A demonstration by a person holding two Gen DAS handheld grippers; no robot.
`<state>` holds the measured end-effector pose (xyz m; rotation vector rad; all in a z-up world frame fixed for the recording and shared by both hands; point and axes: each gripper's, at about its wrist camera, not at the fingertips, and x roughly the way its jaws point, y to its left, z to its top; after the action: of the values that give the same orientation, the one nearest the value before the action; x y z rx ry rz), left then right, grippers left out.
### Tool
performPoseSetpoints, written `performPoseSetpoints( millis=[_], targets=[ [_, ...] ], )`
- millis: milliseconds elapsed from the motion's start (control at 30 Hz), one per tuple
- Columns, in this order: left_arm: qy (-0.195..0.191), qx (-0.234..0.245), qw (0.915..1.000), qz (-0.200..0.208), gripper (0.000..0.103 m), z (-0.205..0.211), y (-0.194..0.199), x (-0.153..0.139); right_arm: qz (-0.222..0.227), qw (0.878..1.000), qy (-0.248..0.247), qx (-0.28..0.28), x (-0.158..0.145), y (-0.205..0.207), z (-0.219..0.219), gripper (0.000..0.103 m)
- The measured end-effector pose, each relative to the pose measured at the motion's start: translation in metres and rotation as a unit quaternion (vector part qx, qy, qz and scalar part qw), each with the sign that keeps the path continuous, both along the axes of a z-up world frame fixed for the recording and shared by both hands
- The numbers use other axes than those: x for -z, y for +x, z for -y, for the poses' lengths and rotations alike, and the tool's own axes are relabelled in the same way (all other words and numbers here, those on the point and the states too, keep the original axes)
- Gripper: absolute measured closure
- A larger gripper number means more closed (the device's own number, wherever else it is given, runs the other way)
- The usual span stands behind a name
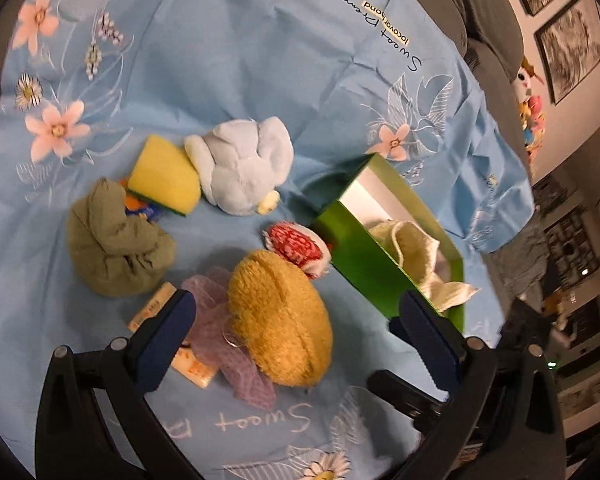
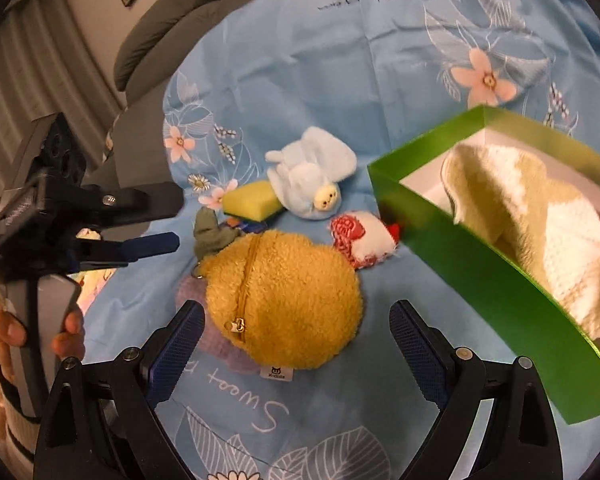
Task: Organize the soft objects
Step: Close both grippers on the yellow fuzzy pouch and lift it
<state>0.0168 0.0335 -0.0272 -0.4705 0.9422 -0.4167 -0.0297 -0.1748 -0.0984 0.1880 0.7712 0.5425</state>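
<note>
yellow fuzzy pouch sits between the right gripper's spread fingers; left gripper likewise apart.

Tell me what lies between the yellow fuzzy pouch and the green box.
The red-and-white plush sits between the yellow fuzzy pouch and the green box, near the box's corner; otherwise bare blue cloth. The right wrist view shows it best.

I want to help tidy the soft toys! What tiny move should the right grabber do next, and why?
Probably ease the right gripper forward and down so its open fingers sit on either side of the fuzzy yellow pouch. The pouch lies right in front of it on the blue cloth, outside the green box, which holds only a cream towel so far.
</note>
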Motion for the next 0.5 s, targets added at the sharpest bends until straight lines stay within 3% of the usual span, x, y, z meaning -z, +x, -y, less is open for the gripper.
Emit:
performPoseSetpoints(
  millis=[200, 333, 500],
  targets=[
    [-0.022, 0.027, 0.9993, -0.013, 0.002, 0.008, -0.014, -0.008, -0.025, 0.999, 0.038, 0.023, 0.010, 0.006, 0.011, 0.009],
    [-0.062, 0.061, 0.9959, -0.026, 0.002, 0.018, -0.023, -0.008, -0.036, 0.998, 0.051, 0.026, 0.013, 0.007, 0.018, 0.009],
    [-0.047, 0.065, 0.9957, -0.046, 0.003, 0.031, -0.024, 0.000, -0.040, 0.998, 0.053, 0.022, 0.016, 0.008, 0.020, 0.009]
  ],
)
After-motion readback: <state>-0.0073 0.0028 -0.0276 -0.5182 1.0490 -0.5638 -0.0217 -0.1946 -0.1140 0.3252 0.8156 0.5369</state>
